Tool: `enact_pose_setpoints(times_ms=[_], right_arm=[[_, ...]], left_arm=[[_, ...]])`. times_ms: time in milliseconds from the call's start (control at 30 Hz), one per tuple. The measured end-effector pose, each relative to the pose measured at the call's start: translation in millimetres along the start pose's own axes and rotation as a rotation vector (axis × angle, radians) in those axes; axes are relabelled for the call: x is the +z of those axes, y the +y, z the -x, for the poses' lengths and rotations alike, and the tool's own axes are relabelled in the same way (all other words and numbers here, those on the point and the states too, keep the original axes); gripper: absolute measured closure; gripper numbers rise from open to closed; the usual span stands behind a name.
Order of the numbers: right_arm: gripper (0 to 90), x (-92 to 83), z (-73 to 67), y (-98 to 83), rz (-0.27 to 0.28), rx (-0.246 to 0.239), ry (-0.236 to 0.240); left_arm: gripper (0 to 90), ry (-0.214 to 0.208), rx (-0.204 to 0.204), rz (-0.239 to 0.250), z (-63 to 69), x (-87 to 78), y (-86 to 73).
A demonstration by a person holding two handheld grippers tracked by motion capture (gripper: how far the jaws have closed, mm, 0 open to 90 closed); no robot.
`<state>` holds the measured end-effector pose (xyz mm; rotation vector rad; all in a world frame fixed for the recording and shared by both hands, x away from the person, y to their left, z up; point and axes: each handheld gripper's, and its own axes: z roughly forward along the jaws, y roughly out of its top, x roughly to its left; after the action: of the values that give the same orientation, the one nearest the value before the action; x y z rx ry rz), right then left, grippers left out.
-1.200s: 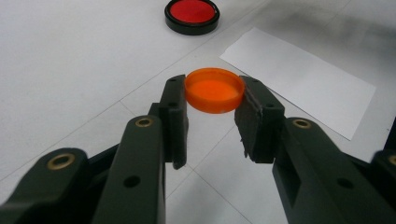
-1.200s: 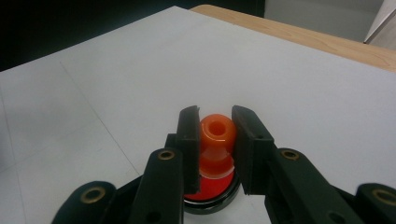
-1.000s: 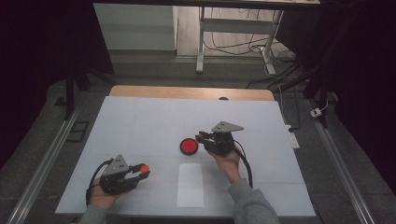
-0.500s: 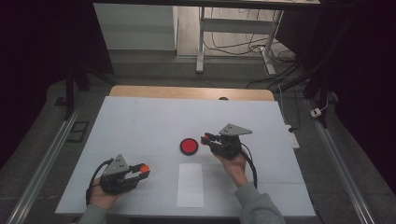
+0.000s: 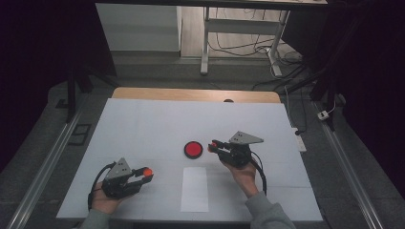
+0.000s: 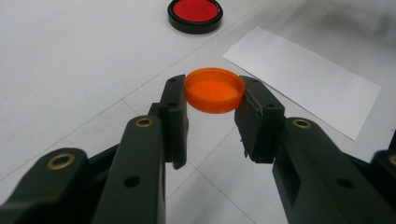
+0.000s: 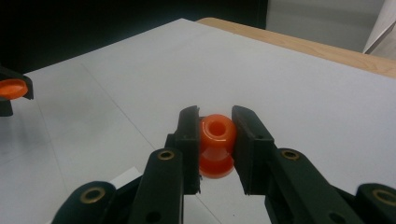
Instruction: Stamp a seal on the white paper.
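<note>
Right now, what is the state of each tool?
Left tool: closed on the orange cap.
Right tool: closed on the orange spool-shaped piece.

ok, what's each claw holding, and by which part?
Left claw grips the orange cap across its rim. Right claw clamps the orange spool-shaped piece by its sides.

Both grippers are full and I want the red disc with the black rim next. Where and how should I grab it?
The red disc lies flat on the table, so probably come straight down and close the jaws across its black rim at opposite sides. It is round, so any angle works. First free a gripper: the right gripper, nearest it, is shut on the orange spool.
</note>
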<state>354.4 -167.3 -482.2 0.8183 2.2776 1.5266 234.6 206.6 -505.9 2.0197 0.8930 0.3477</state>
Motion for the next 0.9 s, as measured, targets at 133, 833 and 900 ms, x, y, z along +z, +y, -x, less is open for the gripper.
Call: enact_pose_setpoints(times_ms=[133,833,900], right_arm=[[73.0,-3.4,-1.6,-2.5,0.003,0.0,0.005],[72.9,-7.4,-23.3,-16.2,-0.01,-0.004,0.105],[72.9,-7.9,-24.1,-18.2,-0.013,-0.002,0.11]], left_arm=[[64.7,-0.001,0.001,0.0,0.4,0.2,0.2],[64.7,-0.003,0.005,-0.003,1.0,0.8,0.4],[64.7,-0.004,0.005,-0.004,1.0,1.0,0.3]])
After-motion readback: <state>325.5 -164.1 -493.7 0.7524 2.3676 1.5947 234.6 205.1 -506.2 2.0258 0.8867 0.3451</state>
